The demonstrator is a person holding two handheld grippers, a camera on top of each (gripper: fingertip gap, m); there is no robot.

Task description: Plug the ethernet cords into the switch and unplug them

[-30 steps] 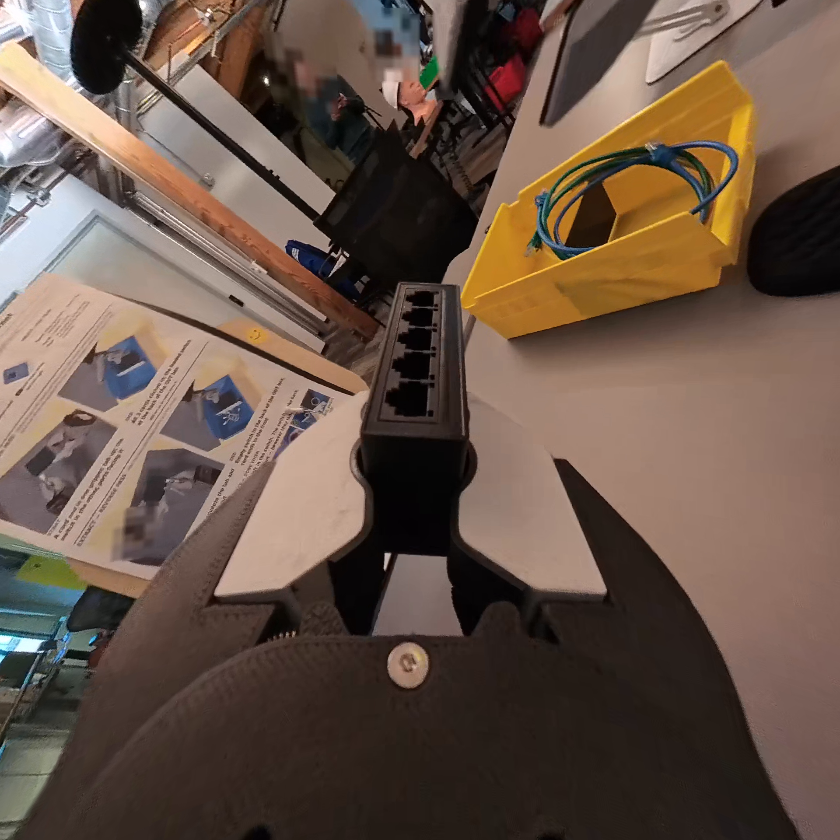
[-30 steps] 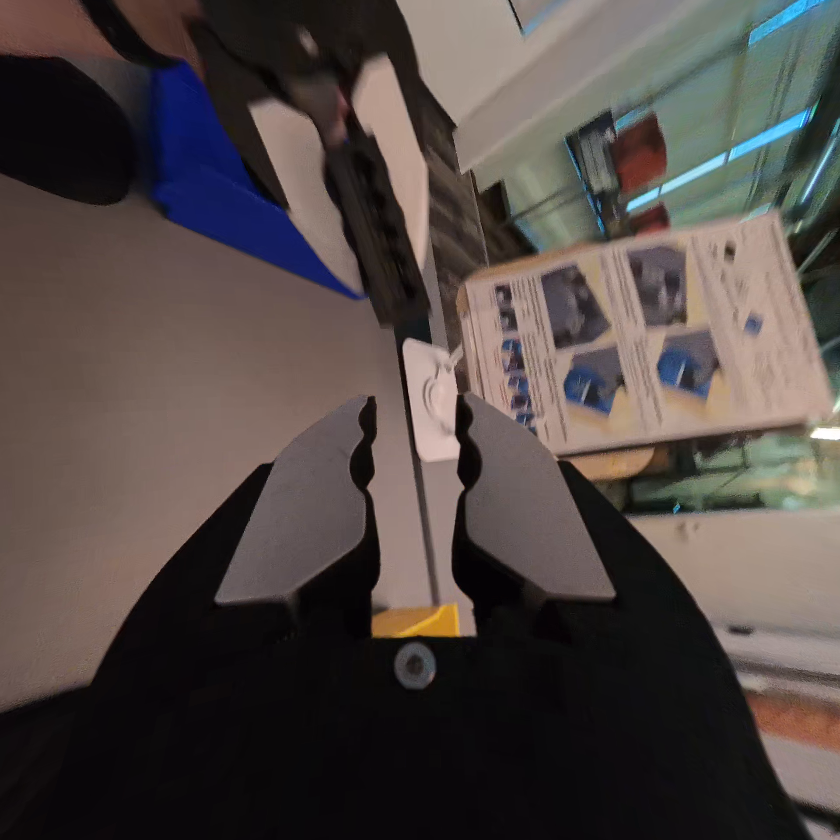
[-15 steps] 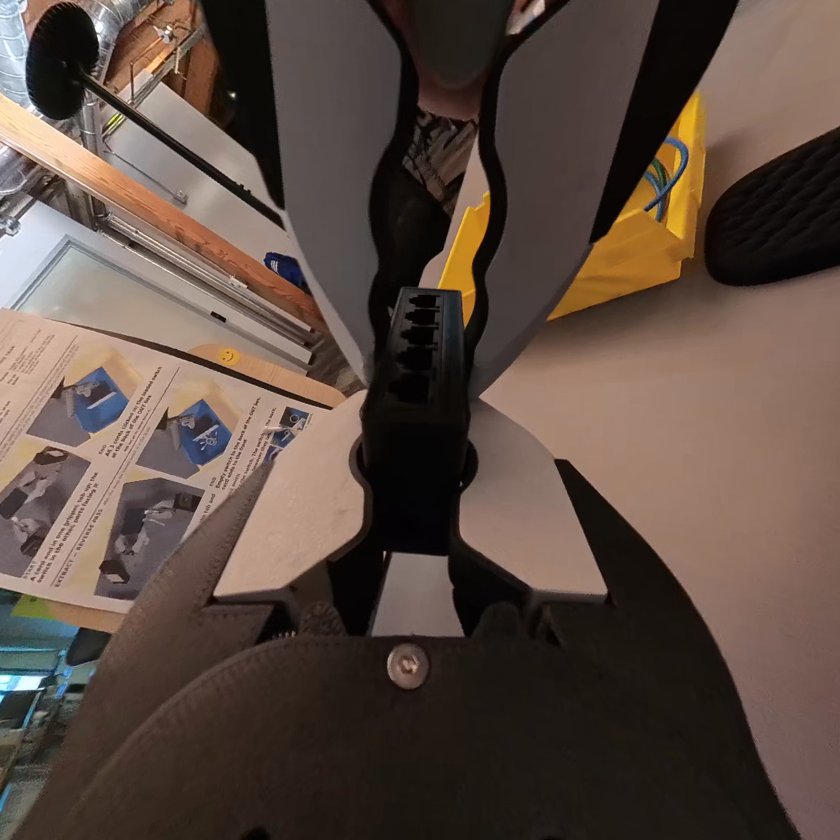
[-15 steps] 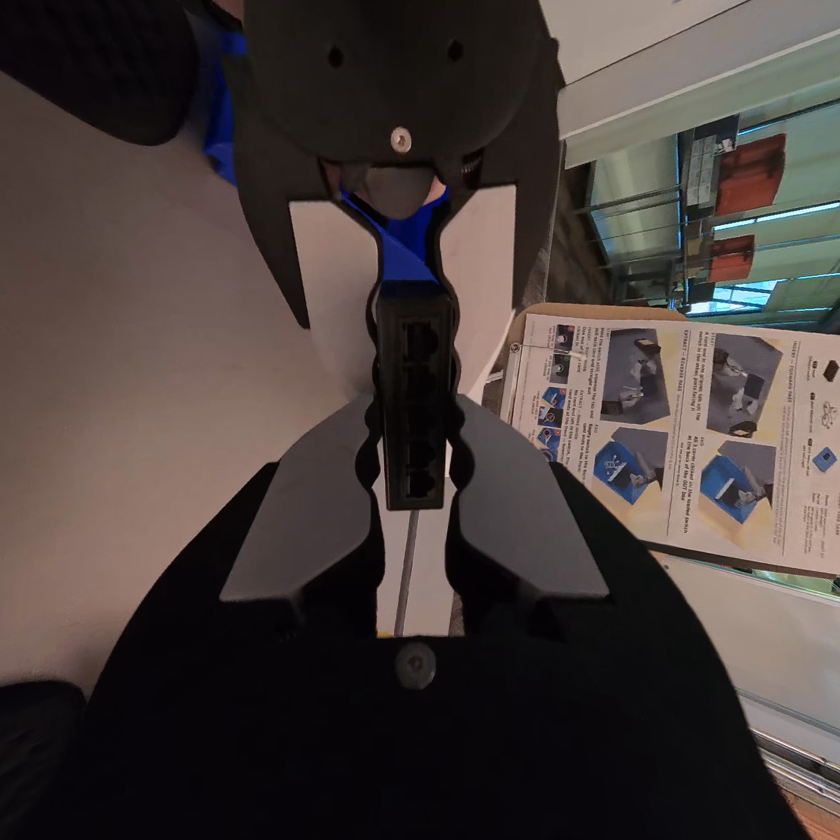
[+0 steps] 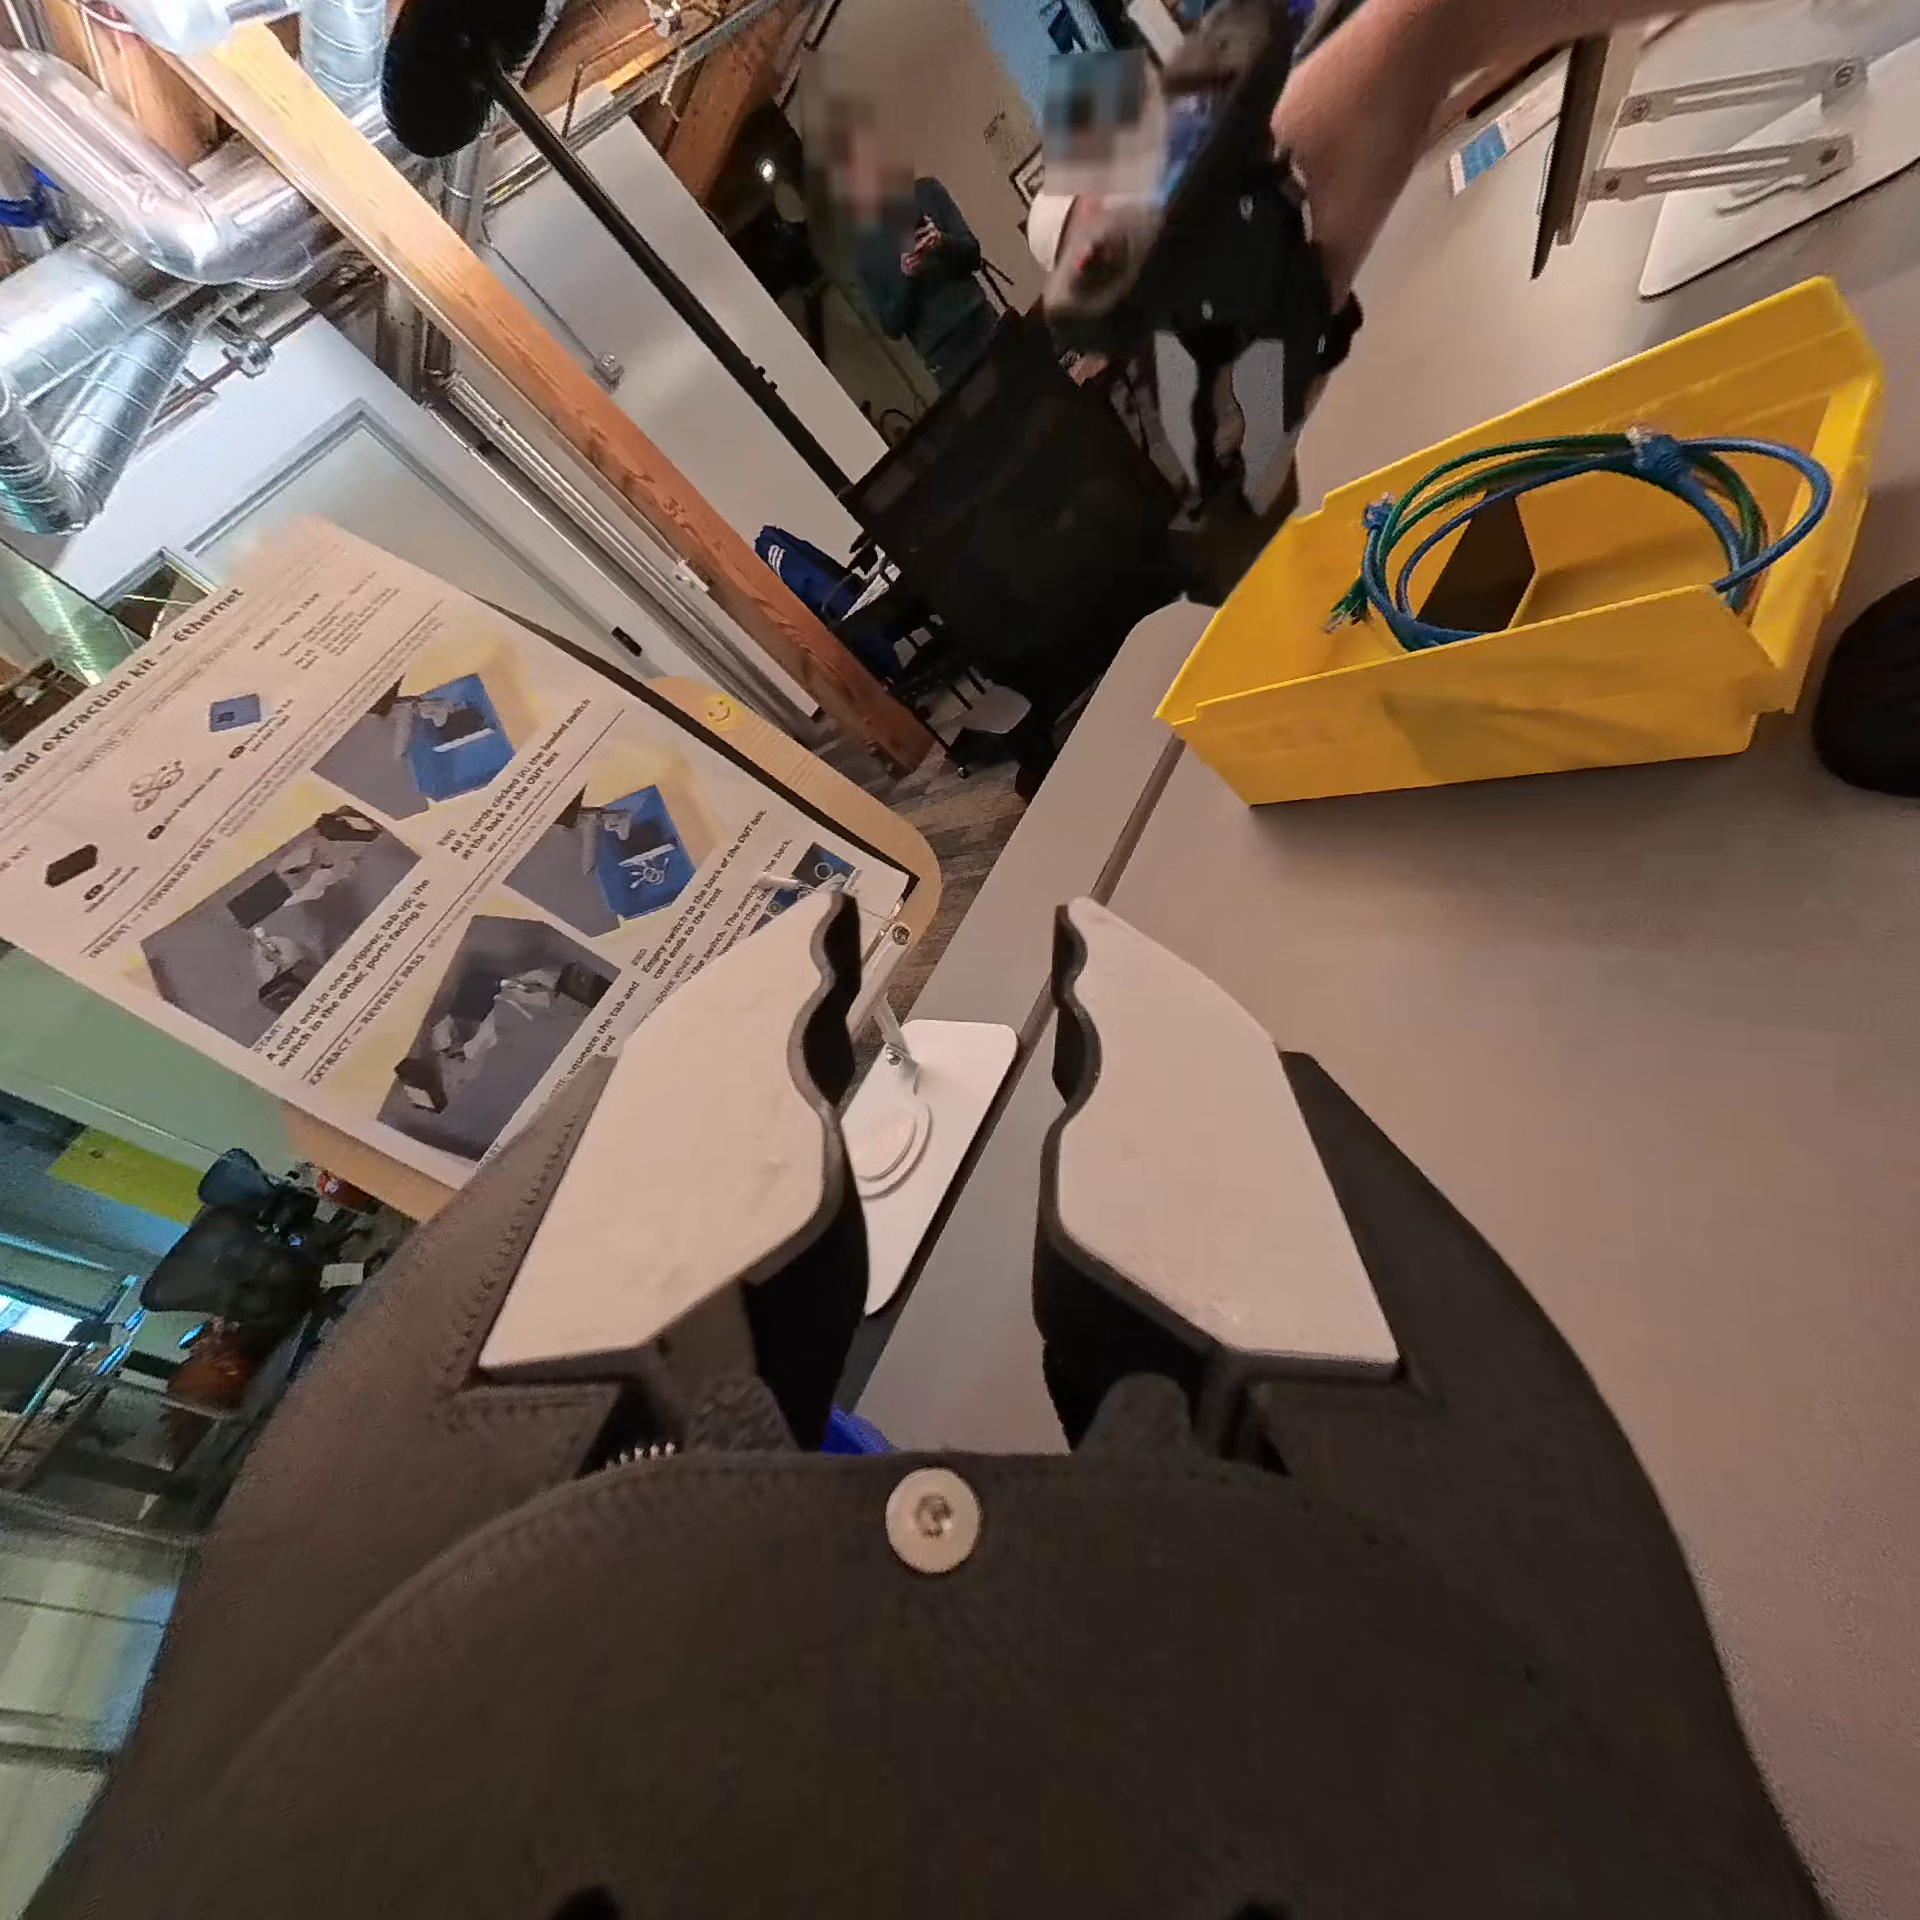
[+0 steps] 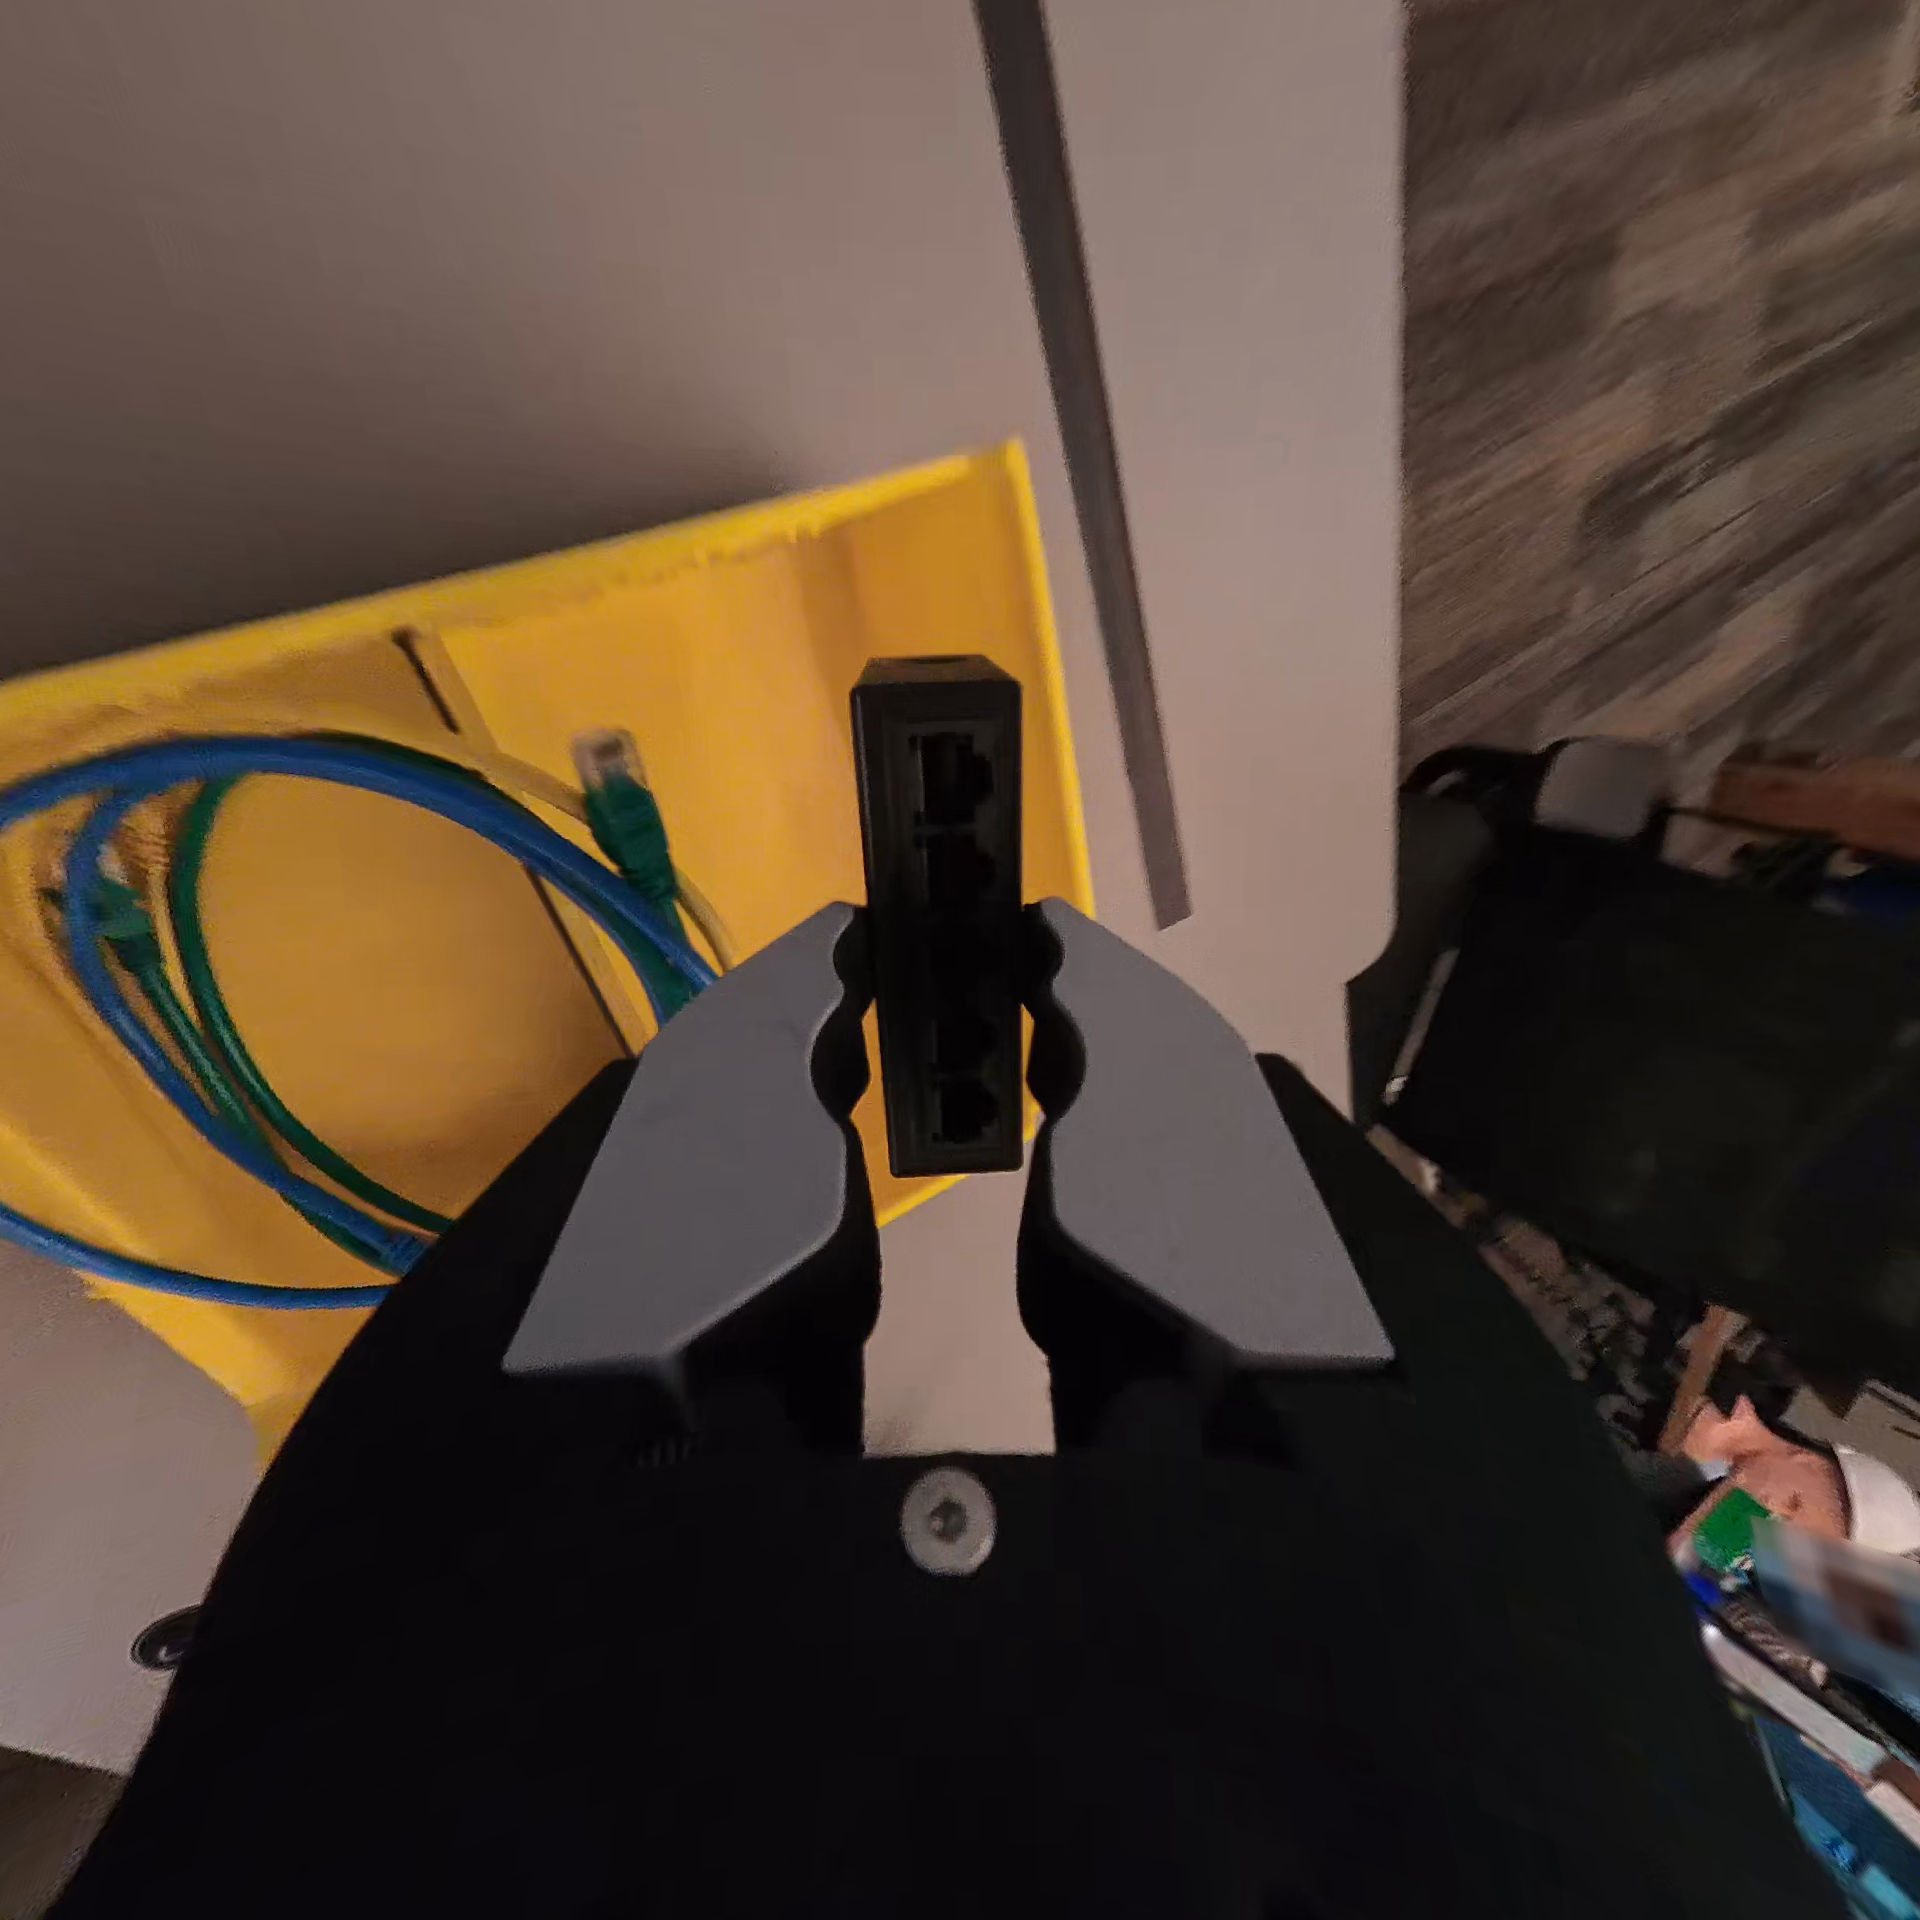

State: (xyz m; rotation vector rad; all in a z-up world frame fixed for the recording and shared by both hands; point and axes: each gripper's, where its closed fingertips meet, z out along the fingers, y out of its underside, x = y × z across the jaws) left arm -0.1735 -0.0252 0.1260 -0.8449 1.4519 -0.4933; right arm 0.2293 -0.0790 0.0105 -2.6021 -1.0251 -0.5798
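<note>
My right gripper [image 6: 943,914] is shut on the black ethernet switch [image 6: 940,831], ports facing the camera, and holds it in the air above the yellow bin [image 6: 727,644]. Coiled blue and green ethernet cords [image 6: 260,935] lie in that bin, one green plug [image 6: 623,821] pointing up. My left gripper [image 5: 956,914] is open and empty over the grey table [image 5: 1507,1091]. In the left wrist view the yellow bin [image 5: 1507,707] with the cords [image 5: 1600,520] sits ahead to the right, and the right gripper [image 5: 1216,249] shows blurred above it.
An instruction sheet on a board [image 5: 343,831] stands at the left on a white stand base [image 5: 925,1132] at the table edge. A dark rounded object [image 5: 1870,707] lies right of the bin. A black chair [image 5: 997,520] and people stand beyond the table. Some 45 centimeters of space lies between my two pairs of fingers. The green plug [image 6: 623,821] sits 7 centimeters or so from the ends of my right fingers.
The switch passed from my left gripper to my right. The left gripper opened and is empty. The right gripper closed on the switch and swung it over the yellow bin.
</note>
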